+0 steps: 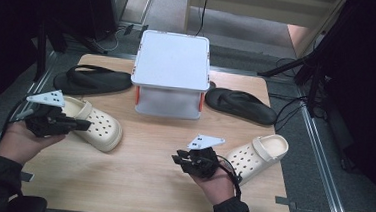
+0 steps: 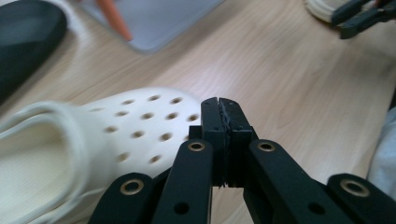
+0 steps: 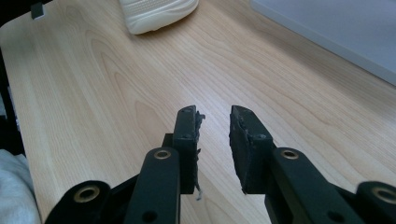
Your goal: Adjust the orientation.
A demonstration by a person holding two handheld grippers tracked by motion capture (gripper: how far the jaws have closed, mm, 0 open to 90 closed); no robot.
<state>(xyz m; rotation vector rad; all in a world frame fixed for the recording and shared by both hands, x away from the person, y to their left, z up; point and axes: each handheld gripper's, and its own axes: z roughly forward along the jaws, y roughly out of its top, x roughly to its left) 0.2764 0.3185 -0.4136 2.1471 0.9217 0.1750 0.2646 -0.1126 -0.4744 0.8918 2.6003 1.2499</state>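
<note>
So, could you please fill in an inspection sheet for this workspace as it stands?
Surface: wooden table, bare at the middle.
Job's things: two cream clogs, the left clog beside the left gripper, the right clog by the right gripper.
Clutter: white lidded box at the back centre, with a black flip-flop on its left and another flip-flop on its right.
Grippers: left jaws shut on nothing; right jaws apart, nothing between them.
Cables: a black cable loops at the right hand.
Surroundings: grey floor, dark stands at both sides.
</note>
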